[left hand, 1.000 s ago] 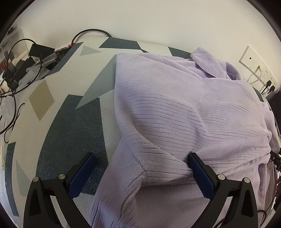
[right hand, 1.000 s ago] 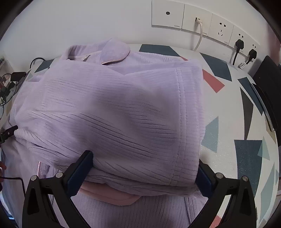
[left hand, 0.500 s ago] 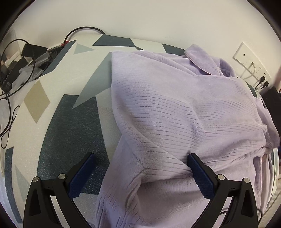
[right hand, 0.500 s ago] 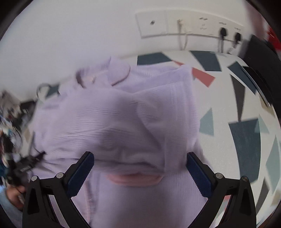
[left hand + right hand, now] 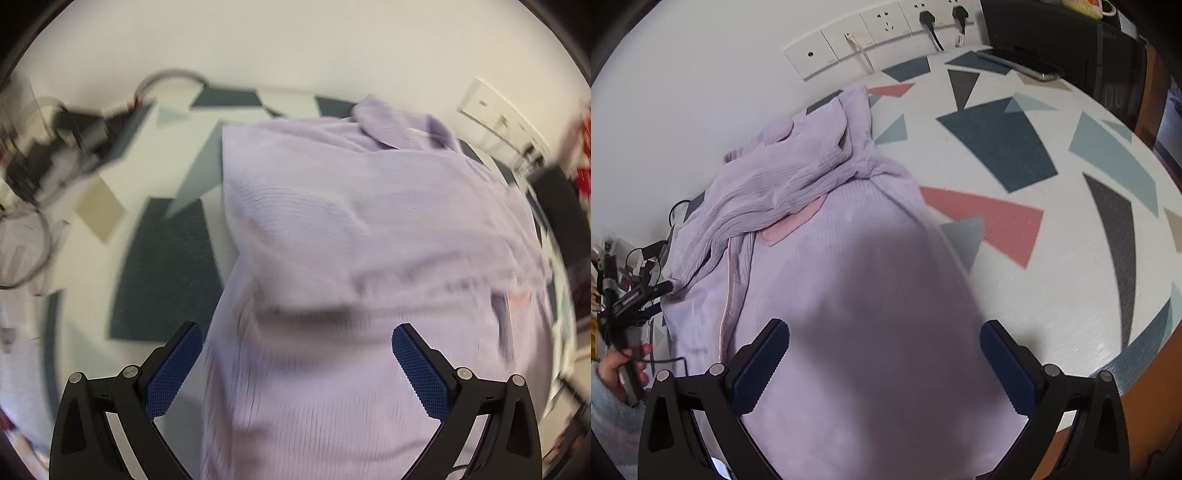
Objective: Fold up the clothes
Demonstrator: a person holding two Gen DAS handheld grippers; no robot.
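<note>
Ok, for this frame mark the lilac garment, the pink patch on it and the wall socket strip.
lilac garment (image 5: 871,288), right wrist view, on the flat ribbed lower panel.
pink patch (image 5: 792,227), right wrist view, on its exposed part below the bunched fold.
wall socket strip (image 5: 882,27), right wrist view, on the unused outlet plate.

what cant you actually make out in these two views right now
- Left wrist view: motion blur smears the lavender garment and the cables, so fold edges are unclear.
- Right wrist view: the garment's near hem runs below the frame, behind the right gripper.
- Table under the cloth: hidden.
</note>
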